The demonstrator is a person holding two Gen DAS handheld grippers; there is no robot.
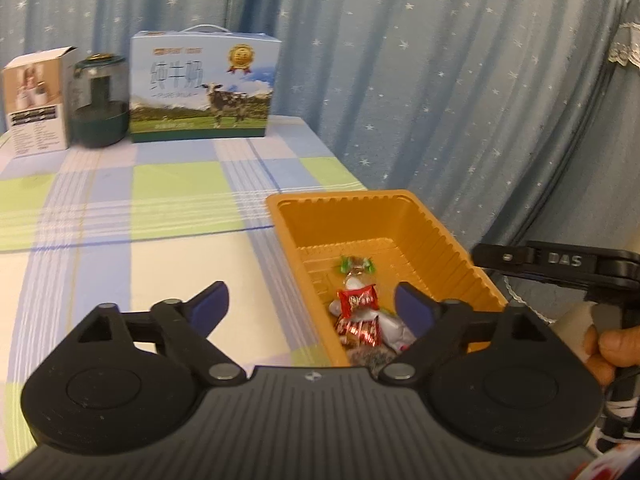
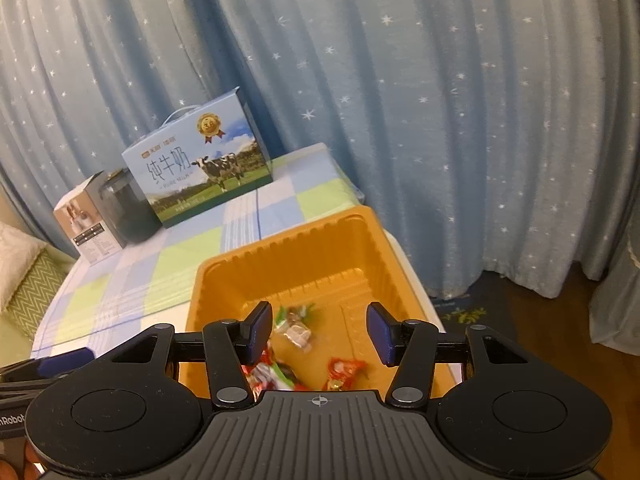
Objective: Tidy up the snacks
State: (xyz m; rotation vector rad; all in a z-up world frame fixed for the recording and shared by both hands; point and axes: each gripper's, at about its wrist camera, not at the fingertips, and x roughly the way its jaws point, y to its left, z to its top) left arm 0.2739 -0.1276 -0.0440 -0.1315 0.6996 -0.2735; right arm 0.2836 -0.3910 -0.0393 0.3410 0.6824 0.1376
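An orange plastic tray (image 1: 340, 197) (image 2: 280, 245) sits at the right edge of the checked tablecloth. In it lie several wrapped candies: a red one (image 1: 358, 300) (image 2: 345, 368), a clear one with green ends (image 1: 354, 266) (image 2: 298, 330), and red-and-white ones (image 2: 264, 376). My left gripper (image 1: 312, 296) is open over the tray's left wall, with one finger above the cloth and the other above the candies. It holds nothing. My right gripper (image 2: 319, 316) hangs open over the tray, nothing between its pads. Its body (image 1: 560, 264) shows to the tray's right, held by a hand (image 1: 604, 344).
A blue milk carton box with a cow (image 1: 204, 88) (image 2: 200, 172), a dark green jar (image 1: 98, 100) and a small white box (image 1: 36, 104) stand at the table's far side. Starry blue curtains hang behind. The table edge drops to the floor (image 2: 520, 320) right of the tray.
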